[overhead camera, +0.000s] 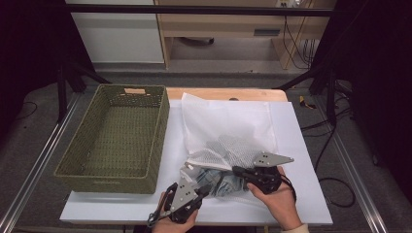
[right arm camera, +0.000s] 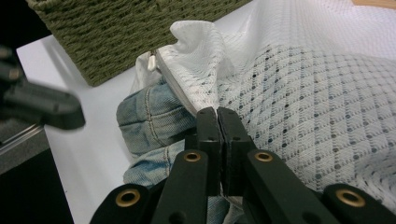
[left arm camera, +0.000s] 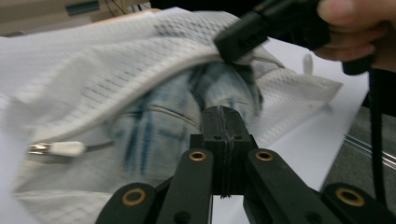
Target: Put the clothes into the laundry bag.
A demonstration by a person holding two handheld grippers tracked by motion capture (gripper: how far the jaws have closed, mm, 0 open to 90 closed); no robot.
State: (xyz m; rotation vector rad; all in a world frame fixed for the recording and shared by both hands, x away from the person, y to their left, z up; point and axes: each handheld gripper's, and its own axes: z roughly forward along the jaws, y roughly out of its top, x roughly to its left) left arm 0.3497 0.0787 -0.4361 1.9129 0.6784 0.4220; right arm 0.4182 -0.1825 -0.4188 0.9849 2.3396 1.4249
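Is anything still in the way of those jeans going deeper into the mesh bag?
Nothing visible blocks them. The right gripper pinches the mesh bag's rim up, the jeans sit in its mouth, and the left gripper is shut against them.

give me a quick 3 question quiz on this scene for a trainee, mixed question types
1. True or false: the basket holds folded clothes.
2. Multiple choice: what sticks out of the mesh bag's opening? A) a towel B) jeans C) a shoe
3. Short answer: what does the right gripper pinch?

Key:
1. False. The basket is empty.
2. B. Faded blue denim shows at the bag's mouth, near the zip pull.
3. The edge of the mesh bag at its opening; its jaws are shut on the fabric. The left gripper is shut too, at the jeans, though whether it has any denim caught is not clear.
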